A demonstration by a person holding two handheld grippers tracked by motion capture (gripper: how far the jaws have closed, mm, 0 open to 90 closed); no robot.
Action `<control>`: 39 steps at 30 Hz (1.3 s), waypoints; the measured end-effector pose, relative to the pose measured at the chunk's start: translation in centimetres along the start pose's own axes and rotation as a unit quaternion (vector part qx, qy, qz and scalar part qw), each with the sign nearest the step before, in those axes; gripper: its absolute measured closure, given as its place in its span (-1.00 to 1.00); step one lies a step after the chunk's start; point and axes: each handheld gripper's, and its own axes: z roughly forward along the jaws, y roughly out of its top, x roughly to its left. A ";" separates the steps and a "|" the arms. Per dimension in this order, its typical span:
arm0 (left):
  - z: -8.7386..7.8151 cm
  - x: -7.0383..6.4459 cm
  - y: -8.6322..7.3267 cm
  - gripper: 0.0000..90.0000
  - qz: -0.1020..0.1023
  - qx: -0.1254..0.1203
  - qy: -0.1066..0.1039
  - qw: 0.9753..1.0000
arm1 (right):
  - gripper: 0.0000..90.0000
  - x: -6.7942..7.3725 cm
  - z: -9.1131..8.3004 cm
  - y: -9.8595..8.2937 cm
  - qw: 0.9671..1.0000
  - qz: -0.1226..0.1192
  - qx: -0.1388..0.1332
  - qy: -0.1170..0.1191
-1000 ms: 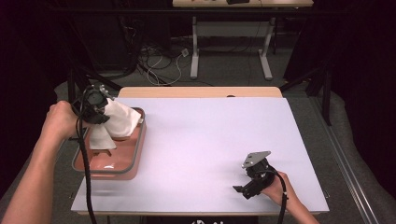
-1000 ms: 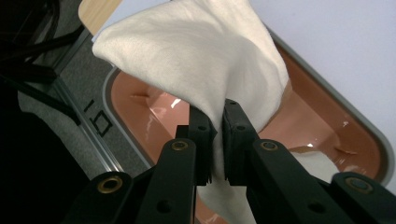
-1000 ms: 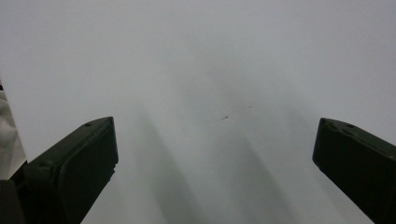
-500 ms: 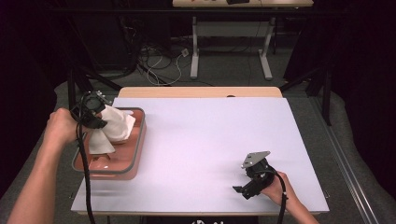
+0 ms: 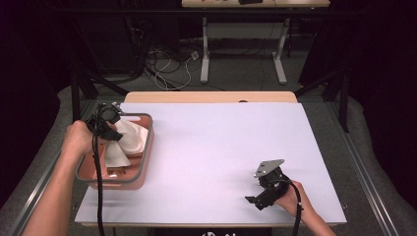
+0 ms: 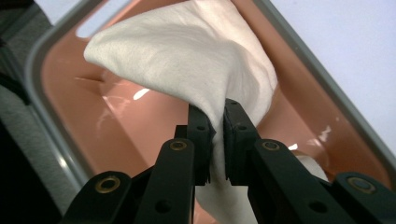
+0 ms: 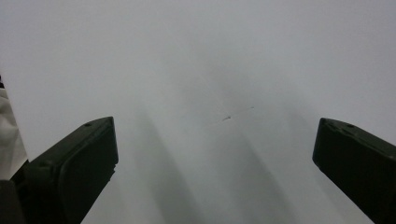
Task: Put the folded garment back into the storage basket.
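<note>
A white cloth [image 5: 124, 142] hangs partly inside a salmon-pink bin [image 5: 142, 169] with a grey rim at the table's left edge. My left gripper [image 5: 114, 133] is shut on a fold of the cloth [image 6: 187, 60], holding it up over the bin [image 6: 112, 121]; in the left gripper view the jaws pinch the fabric between them. My right gripper [image 5: 255, 200] rests low on the white table near the front right, its jaws wide apart with nothing between them. The right gripper view [image 7: 215, 154] looks along bare white tabletop.
The white table top [image 5: 221, 142] stretches between the bin and the right gripper. A wooden strip [image 5: 211, 97] borders the far edge. Beyond it, desk legs and cables [image 5: 177, 69] lie on the floor. A black cable [image 5: 98, 191] trails from the left gripper.
The left gripper has moved back toward the near-left with the cloth, pulling it lower over the bin. The right gripper has stayed in place.
</note>
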 end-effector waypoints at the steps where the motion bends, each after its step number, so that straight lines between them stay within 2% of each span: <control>1: 0.3 0.1 0.0 0.84 0.001 0.004 -0.003 1.000 | -1.00 0.0 0.0 0.0 1.000 0.001 0.000 -0.001; 8: 2.4 0.9 -0.7 0.80 -0.008 0.016 -0.008 1.000 | -1.00 0.1 -0.1 -0.1 1.000 0.004 -0.001 -0.003; 12: 3.5 1.5 -1.2 0.77 -0.012 0.023 -0.001 1.000 | -1.00 0.0 -0.1 0.0 1.000 0.001 0.001 -0.002; 17: 4.7 2.1 -2.0 0.74 -0.023 0.032 -0.003 0.999 | -1.00 0.1 0.0 0.0 1.000 0.001 0.001 -0.003; 22: 6.6 2.7 -3.2 0.73 -0.038 0.044 -0.013 0.998 | -1.00 0.1 -0.1 0.0 1.000 0.001 -0.001 -0.003; 26: 8.3 3.2 -4.1 0.68 -0.064 0.050 -0.028 0.996 | -1.00 0.4 -0.4 0.3 1.000 -0.002 -0.002 -0.002; 28: 9.0 3.2 -4.5 0.65 -0.068 0.055 -0.029 0.996 | -1.00 0.5 -0.3 0.4 1.000 -0.005 -0.002 -0.004; 31: 9.3 3.5 -4.8 0.49 -0.082 0.045 -0.024 0.995 | -1.00 0.5 -0.3 0.5 1.000 -0.006 -0.002 -0.007; 34: 8.8 3.5 -5.0 0.16 -0.094 0.031 -0.016 0.995 | -1.00 0.4 -0.2 0.4 1.000 -0.005 0.002 -0.006; 36: 8.3 3.4 -5.1 -0.08 -0.091 0.022 -0.009 0.996 | -1.00 0.4 -0.2 0.3 1.000 -0.004 0.003 -0.005; 39: 7.6 3.3 -5.4 -0.29 -0.091 0.010 -0.009 0.996 | -1.00 0.3 -0.2 0.3 1.000 -0.004 0.004 -0.005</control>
